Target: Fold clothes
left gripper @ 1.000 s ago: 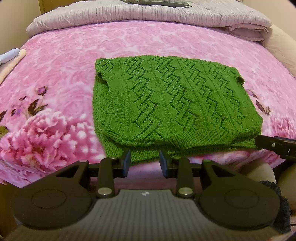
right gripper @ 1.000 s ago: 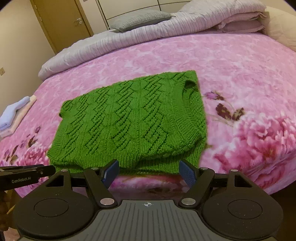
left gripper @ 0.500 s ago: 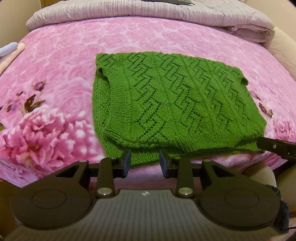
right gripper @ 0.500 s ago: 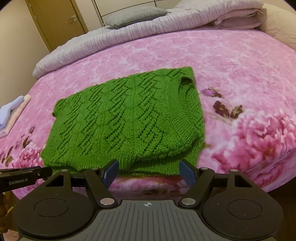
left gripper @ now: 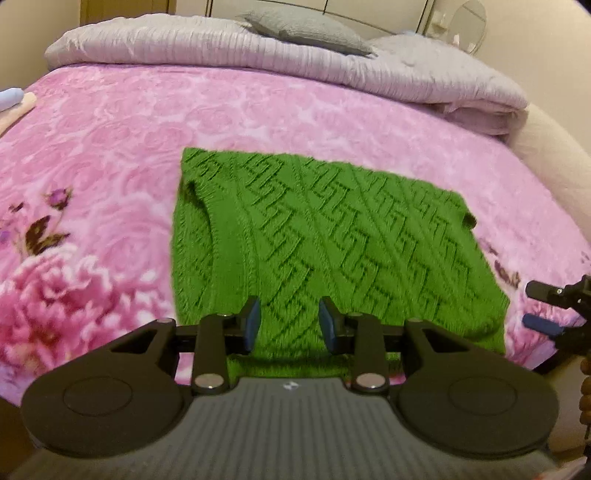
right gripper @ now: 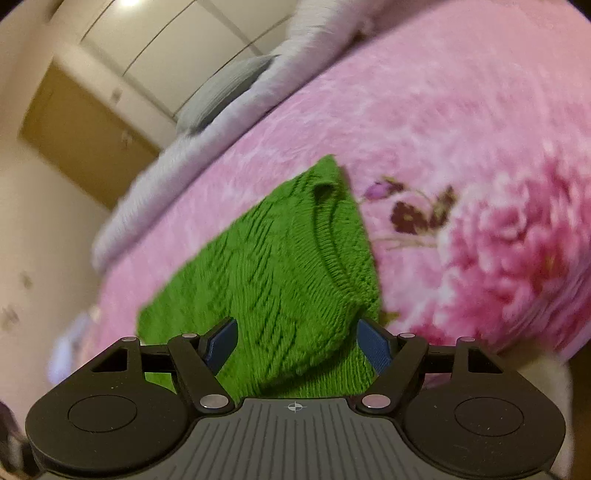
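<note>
The green cable-knit sweater (left gripper: 332, 251) lies flat on the pink floral bedspread (left gripper: 110, 140), near the bed's front edge and already doubled into a neat block — one or two folds look left. Over the sweater's near hem, the left gripper (left gripper: 290, 325) and right gripper (right gripper: 295, 345) hover, fingers spread and pinching nothing.

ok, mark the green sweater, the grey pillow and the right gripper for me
green sweater (left gripper: 351, 251): left wrist view, middle of the knit panel.
grey pillow (left gripper: 306, 27): left wrist view, middle of its top face.
right gripper (right gripper: 295, 343): right wrist view, gap midway between the blue fingertips.
</note>
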Demonstrator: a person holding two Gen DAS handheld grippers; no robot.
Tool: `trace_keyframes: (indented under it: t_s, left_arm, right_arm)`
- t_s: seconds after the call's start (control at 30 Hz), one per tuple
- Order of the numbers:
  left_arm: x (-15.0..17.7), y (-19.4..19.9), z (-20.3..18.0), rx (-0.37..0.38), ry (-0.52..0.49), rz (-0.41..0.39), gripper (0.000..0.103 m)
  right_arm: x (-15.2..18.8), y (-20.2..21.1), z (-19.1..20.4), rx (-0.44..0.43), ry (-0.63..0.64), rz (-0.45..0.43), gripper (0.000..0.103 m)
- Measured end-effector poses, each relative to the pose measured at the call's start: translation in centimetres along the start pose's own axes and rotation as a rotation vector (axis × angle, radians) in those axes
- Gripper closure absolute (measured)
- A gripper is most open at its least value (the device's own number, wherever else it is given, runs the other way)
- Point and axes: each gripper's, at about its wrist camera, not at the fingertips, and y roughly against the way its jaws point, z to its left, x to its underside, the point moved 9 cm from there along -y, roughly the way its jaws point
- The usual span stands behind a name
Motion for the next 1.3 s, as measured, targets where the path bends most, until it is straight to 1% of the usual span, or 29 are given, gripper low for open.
trace_keyframes:
  t_s: [0.1, 0.27, 0.37, 0.4, 0.43, 0.47, 0.5, 0.57, 0.6, 0.67, 0.7, 0.73, 0.83, 0.93, 1.03, 1.1, 1.17, 1.23, 1.3]
  left_arm:
    - [0.0, -0.9, 0.2, 0.009, -0.002, 0.007, 0.075]
    - [0.4, -1.9, 0.4, 0.024, -0.023, 0.008, 0.075]
    - [0.8, -2.7, 1.3, 0.016, 0.0, 0.022, 0.075]
    - [0.9, -2.8, 1.6, 0.015, 0.009, 0.023, 0.079]
    - [1.0, -2.9, 1.9, 0.014, 0.018, 0.025, 0.084]
    - [1.0, -3.0, 2.2, 0.014, 0.028, 0.026, 0.085]
    - [1.1, -3.2, 2.5, 0.013, 0.037, 0.028, 0.087]
    - [1.0, -3.1, 2.8, 0.018, 0.047, 0.026, 0.087]
    - [0.9, -3.0, 2.9, 0.021, 0.052, 0.024, 0.087]
    - [0.8, -3.0, 2.9, 0.031, 0.058, 0.023, 0.087]
    - [0.8, -3.0, 2.9, 0.036, 0.061, 0.023, 0.087]
    - [0.8, -3.0, 2.9, 0.039, 0.059, 0.022, 0.087]
    - [0.8, -3.0, 2.8, 0.045, 0.047, 0.019, 0.087]
    - [0.5, -3.0, 2.6, 0.065, 0.048, 0.014, 0.087]
    - [0.4, -3.2, 2.4, 0.069, 0.042, 0.018, 0.087]
    - [0.4, -3.4, 2.4, 0.073, 0.041, 0.023, 0.087]
    - [0.4, -3.6, 2.4, 0.075, 0.042, 0.025, 0.087]
    - [0.4, -3.8, 2.5, 0.079, 0.044, 0.027, 0.087]
    - [0.3, -4.1, 2.5, 0.082, 0.042, 0.031, 0.087]
  right_arm:
    - [-0.7, -0.8, -1.5, 0.006, -0.044, 0.006, 0.029]
    - [-0.7, -1.6, -3.3, 0.03, -0.083, 0.026, 0.029]
    - [-0.3, -2.0, -3.8, 0.021, -0.109, 0.04, 0.029]
    - [-0.1, -2.0, -3.8, 0.016, -0.113, 0.043, 0.029]
    - [0.0, -2.2, -3.8, 0.011, -0.114, 0.045, 0.03]
    - [0.0, -2.3, -3.8, 0.007, -0.116, 0.047, 0.033]
    - [0.1, -2.5, -3.7, 0.004, -0.118, 0.048, 0.033]
    - [0.2, -2.9, -3.7, -0.009, -0.13, 0.051, 0.034]
    - [0.1, -3.1, -3.7, -0.014, -0.134, 0.05, 0.039]
    - [0.0, -3.3, -3.8, -0.02, -0.14, 0.044, 0.044]
    - [-0.1, -3.3, -3.9, -0.024, -0.151, 0.038, 0.049]
    - [-0.1, -3.3, -4.1, -0.029, -0.166, 0.034, 0.051]
    - [-0.3, -3.3, -4.5, -0.063, -0.208, 0.019, 0.051]
    - [-1.0, -3.9, -4.7, -0.089, -0.224, 0.0, 0.051]
    - [-1.8, -5.1, -4.7, -0.144, -0.225, 0.001, 0.051]
    - [-1.7, -5.5, -4.4, -0.188, -0.225, 0.006, 0.051]
    - [-1.5, -5.7, -4.1, -0.237, -0.197, 0.025, 0.051]
    - [-1.1, -5.8, -4.0, -0.247, -0.167, 0.045, 0.056]
    - [-0.7, -5.9, -4.4, -0.242, -0.157, 0.056, 0.077]
